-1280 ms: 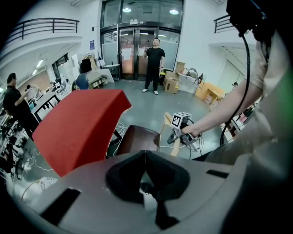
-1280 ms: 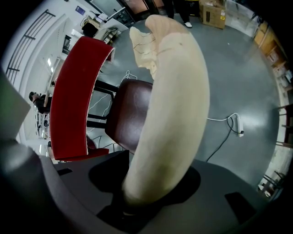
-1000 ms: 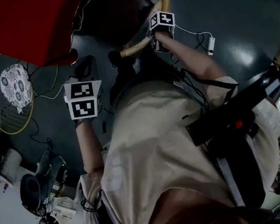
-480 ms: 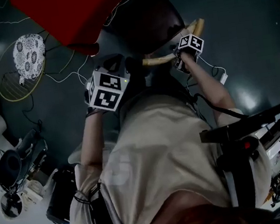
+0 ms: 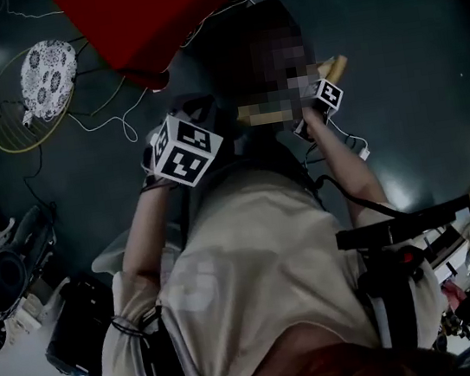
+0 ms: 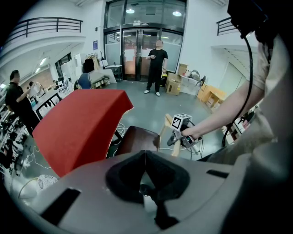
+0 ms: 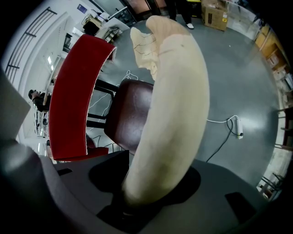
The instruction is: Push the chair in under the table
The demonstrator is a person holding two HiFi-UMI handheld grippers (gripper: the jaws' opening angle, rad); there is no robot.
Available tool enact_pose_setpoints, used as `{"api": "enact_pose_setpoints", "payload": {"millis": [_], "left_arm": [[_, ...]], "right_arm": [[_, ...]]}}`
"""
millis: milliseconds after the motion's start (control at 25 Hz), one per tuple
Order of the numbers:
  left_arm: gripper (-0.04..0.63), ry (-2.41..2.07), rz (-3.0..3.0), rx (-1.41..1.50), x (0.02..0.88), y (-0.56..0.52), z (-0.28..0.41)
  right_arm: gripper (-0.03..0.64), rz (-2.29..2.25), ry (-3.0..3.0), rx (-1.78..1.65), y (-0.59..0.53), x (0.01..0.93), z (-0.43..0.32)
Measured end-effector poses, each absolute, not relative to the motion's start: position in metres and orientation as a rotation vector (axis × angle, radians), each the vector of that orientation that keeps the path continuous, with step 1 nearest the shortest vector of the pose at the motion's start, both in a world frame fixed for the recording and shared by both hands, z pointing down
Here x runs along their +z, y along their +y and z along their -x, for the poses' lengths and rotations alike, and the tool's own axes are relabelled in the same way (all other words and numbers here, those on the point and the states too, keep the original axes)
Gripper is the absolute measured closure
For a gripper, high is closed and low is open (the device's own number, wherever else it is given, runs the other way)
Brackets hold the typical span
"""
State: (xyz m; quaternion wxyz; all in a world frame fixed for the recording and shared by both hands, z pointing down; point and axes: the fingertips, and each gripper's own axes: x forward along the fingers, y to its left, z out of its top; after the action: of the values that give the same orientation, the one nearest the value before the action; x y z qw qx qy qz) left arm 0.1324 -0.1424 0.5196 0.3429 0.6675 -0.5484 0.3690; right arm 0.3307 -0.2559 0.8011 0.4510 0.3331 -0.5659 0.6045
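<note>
The chair has a dark brown seat [image 7: 130,114] and a pale curved wooden backrest [image 7: 174,100]. It stands beside the red table [image 7: 73,91], with its seat at the table's edge. My right gripper [image 7: 146,192] is shut on the backrest, which fills the gap between its jaws. In the head view that gripper [image 5: 316,114] holds the backrest [image 5: 332,66] just below the red table [image 5: 182,7]. My left gripper [image 6: 145,157] is shut on nothing and hovers behind the seat [image 6: 137,139], left of the right gripper [image 6: 176,137]. From above, the left gripper [image 5: 193,114] sits near the chair's back.
A yellow hoop with a patterned cloth [image 5: 43,76] lies on the grey floor to the left, with cables around it. A white power strip [image 7: 238,127] lies to the chair's right. Bags and gear [image 5: 19,267] crowd the lower left. A person [image 6: 157,66] stands by the far glass doors.
The head view has swung, so the table, chair and both grippers sit lower and further right in it. The right gripper keeps its hold on the backrest, and the left stays shut.
</note>
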Motion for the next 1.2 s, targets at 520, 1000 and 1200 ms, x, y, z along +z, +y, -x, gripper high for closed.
{"api": "enact_pose_setpoints", "payload": {"millis": [520, 1000, 1200], "left_arm": [[0.588, -1.426, -1.716, 0.953, 0.528, -0.148, -0.12], [0.588, -1.428, -1.711, 0.954, 0.525, -0.146, -0.121], [0.588, -1.424, -1.71, 0.962, 0.528, -0.146, -0.121]], "right_arm": [[0.401, -0.801, -1.402, 1.477, -0.265, 0.807, -0.314], [0.4, -0.796, -1.41, 1.469, -0.266, 0.802, -0.31], [0.4, -0.789, -1.416, 1.462, -0.265, 0.804, -0.308]]}}
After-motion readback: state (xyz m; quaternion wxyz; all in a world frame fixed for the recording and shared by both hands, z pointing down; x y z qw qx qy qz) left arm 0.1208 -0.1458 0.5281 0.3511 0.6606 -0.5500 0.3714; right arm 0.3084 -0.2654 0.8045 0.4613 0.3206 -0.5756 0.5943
